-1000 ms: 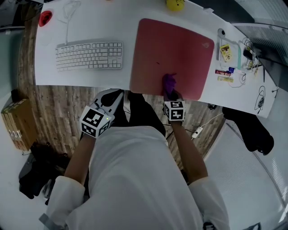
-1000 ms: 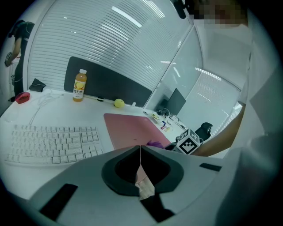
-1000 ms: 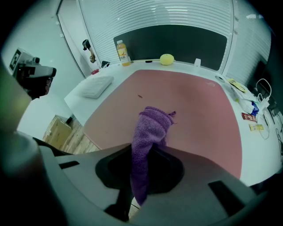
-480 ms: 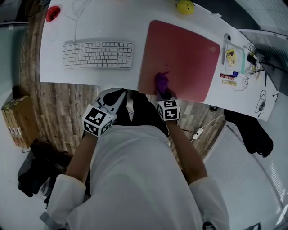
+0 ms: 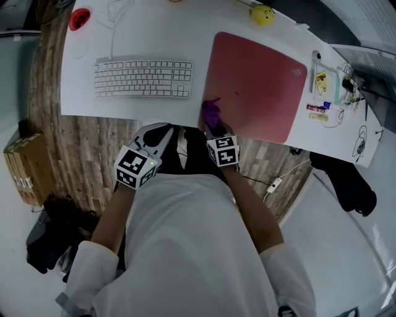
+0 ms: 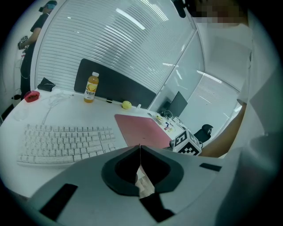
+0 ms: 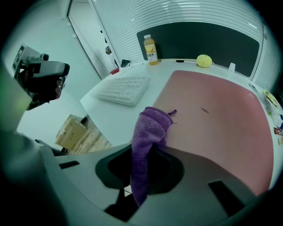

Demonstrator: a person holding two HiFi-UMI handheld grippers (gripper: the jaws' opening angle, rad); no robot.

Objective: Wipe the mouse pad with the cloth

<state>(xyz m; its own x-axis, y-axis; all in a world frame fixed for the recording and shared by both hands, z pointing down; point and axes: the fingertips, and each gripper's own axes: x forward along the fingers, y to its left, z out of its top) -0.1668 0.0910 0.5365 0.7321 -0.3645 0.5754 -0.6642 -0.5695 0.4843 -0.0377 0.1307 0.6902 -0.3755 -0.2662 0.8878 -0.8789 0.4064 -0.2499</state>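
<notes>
Right tool (image 7: pixel 148 152): jaws clenched on a purple cloth (image 7: pixel 150 128), which runs up between them, its free end bunched beyond the tips. In the head view the right tool (image 5: pixel 212 127) sits at the near edge of the white counter (image 5: pixel 124 37), with the cloth (image 5: pixel 211 112) on the near left corner of the red mouse pad (image 5: pixel 257 80). In the right gripper view the cloth end lies along the pad's left edge; the rest of the mouse pad (image 7: pixel 216 110) is uncovered. Left tool (image 6: pixel 139 150): jaws closed tip to tip, nothing gripped. It is held off the counter, left tool (image 5: pixel 162 133) just before the near edge, over wood flooring. White keyboard (image 5: pixel 143 78) lies left of the pad, apart from it. Yellow ball (image 5: pixel 263 15) at the pad's far edge. Orange drink bottle (image 6: pixel 91 87) upright at the counter's far side. Cardboard box (image 5: pixel 25 170) on the floor, left.
</notes>
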